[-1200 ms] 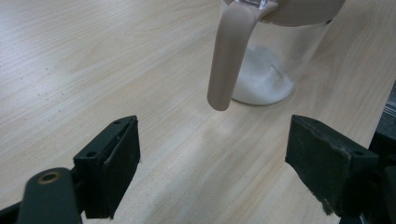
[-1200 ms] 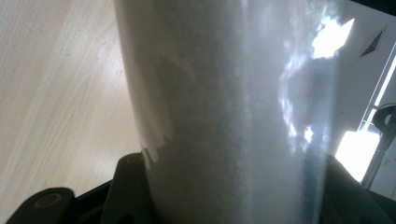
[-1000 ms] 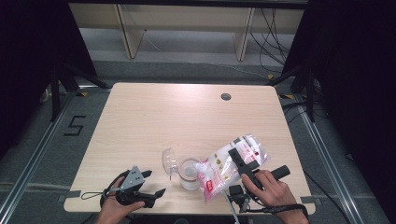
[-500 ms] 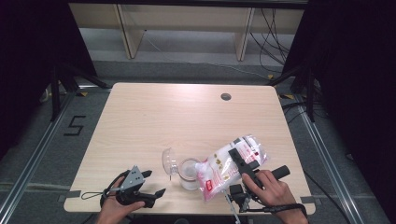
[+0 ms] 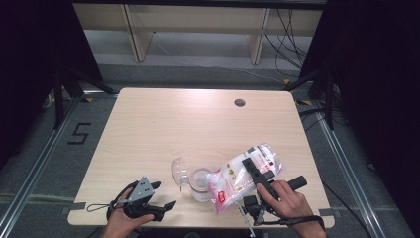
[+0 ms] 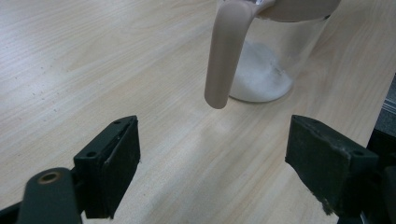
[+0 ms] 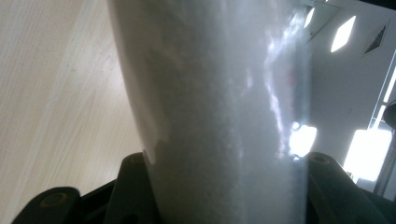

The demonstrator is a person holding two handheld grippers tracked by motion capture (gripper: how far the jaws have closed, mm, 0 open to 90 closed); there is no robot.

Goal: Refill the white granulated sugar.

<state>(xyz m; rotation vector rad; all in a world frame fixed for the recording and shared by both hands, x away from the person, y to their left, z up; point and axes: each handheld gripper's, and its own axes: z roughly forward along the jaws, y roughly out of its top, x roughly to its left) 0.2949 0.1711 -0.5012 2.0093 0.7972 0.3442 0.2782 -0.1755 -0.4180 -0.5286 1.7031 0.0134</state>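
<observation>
Near the front edge of the desk (image 5: 148, 129), right of its middle, the right gripper (image 5: 253, 171) held a clear bag of white grains (image 5: 237, 181) between its fingers, tilted over a clear jug (image 5: 200, 184) with some white grains at its bottom. By the front left corner, the left gripper (image 5: 166, 196) rested with fingers wide apart, empty, facing the jug's handle (image 6: 224, 51).

A light wooden table (image 5: 163, 129) with a dark round grommet hole (image 5: 239, 102) stands before pale shelving (image 5: 198, 29) on grey floor.
</observation>
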